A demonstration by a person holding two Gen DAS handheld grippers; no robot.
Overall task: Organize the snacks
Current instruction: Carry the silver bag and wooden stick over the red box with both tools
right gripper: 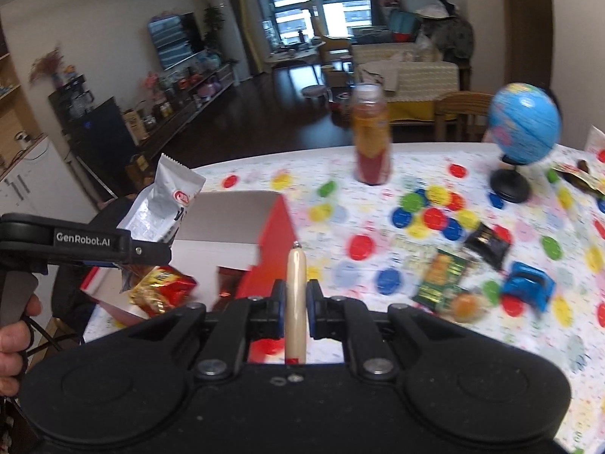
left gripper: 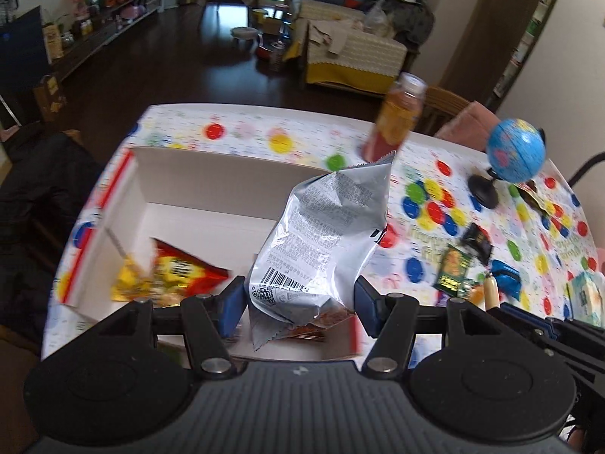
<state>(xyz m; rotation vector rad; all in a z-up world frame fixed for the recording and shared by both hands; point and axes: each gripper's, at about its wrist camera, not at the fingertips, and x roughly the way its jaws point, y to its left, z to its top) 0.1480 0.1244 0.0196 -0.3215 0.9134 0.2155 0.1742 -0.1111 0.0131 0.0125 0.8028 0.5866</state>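
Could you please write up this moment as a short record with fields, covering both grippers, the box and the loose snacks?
left gripper: shut on silver snack bag, held above the box
right gripper: shut on sausage stick
box: white, open, holds a red-yellow snack pack
still on table: green packet, black packet, blue packet
other items: juice bottle, small globe

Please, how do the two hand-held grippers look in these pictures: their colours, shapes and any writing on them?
Both grippers are matt black plastic: a ribbed body with two round discs, from which angled link arms with silver pivot bolts run to the jaws. The left gripper and the right gripper carry blue pads on their fingers. Seen from the side, the left one bears white lettering "GenRobot.AI". A dark cable hangs by the hand.
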